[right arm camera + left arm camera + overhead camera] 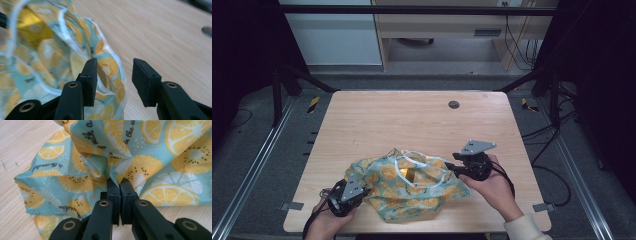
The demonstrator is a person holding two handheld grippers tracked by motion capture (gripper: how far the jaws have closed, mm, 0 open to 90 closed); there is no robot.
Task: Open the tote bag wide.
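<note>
wooden table (377,120) in a dark rig, grey floor around it, small round grommet (454,104) near the far edge; your left gripper (117,185) sits at the near-left of the table with its jaws pinched tight on a gathered fold of the fabric bag (409,185), likely there to anchor the bag so it doesn't slide while the other hand works the mouth; your right gripper (113,75) is at the bag's right side, jaws partway apart, nothing clamped; one jaw overlaps the cloth at the mouth and the other stands over bare wood, so the white-piped rim (117,75) sits about in the gap but isn't pressed; looks like you're lining up to catch that rim and pull the opening wider, my guess.

bag lies crumpled in the near middle of the table, between both hands; teal cloth printed with orange and lemon slices plus some script lettering; soft, creased, bunched where the left holds it; mouth faces up and right, white edging looping round it, yellow lining (407,172) showing inside; can't tell if anything is in there.
</note>
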